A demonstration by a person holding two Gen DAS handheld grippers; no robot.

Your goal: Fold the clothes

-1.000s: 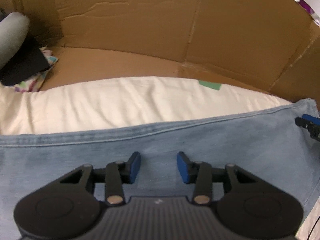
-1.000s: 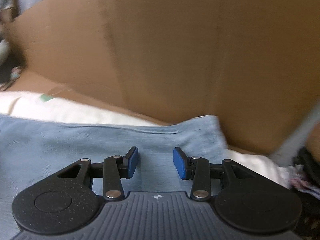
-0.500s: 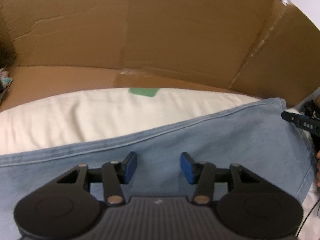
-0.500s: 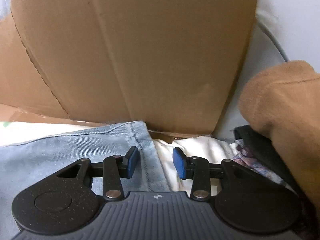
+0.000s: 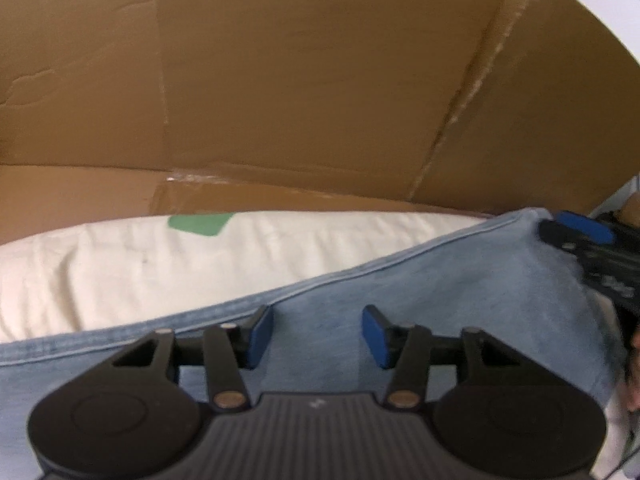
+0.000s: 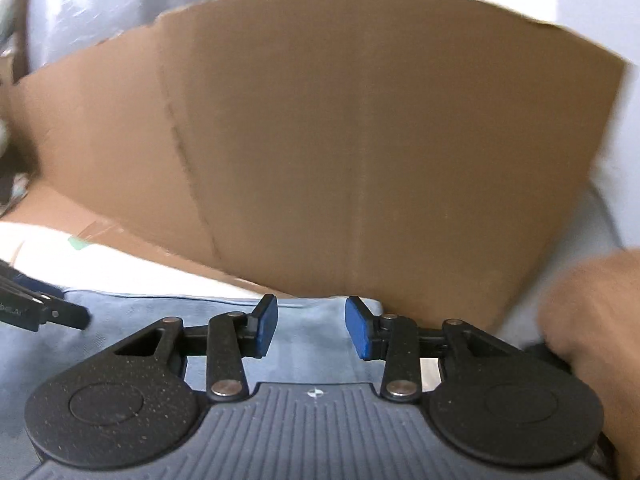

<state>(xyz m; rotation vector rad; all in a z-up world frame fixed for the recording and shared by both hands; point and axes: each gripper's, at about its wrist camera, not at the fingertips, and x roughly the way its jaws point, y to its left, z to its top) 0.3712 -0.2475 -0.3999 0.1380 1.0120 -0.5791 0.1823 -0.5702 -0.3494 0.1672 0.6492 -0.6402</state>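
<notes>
Light blue denim jeans lie flat on a cream cloth. My left gripper hovers just over the denim near its far hem, jaws open and empty. In the right wrist view the same jeans reach up to the cardboard wall, and my right gripper stands open over their far edge with nothing between the blue pads. The right gripper's tip shows at the jeans' right corner in the left view. The left gripper's tip shows at the left in the right view.
A tall brown cardboard wall closes off the back and bends round the right side. A green patch marks the cream cloth. A tan-sleeved arm holds the right gripper.
Both views have swung: the left gripper has turned right toward the jeans' corner, the right gripper has turned back left from the brown garment to the cardboard wall. Both stay open.
</notes>
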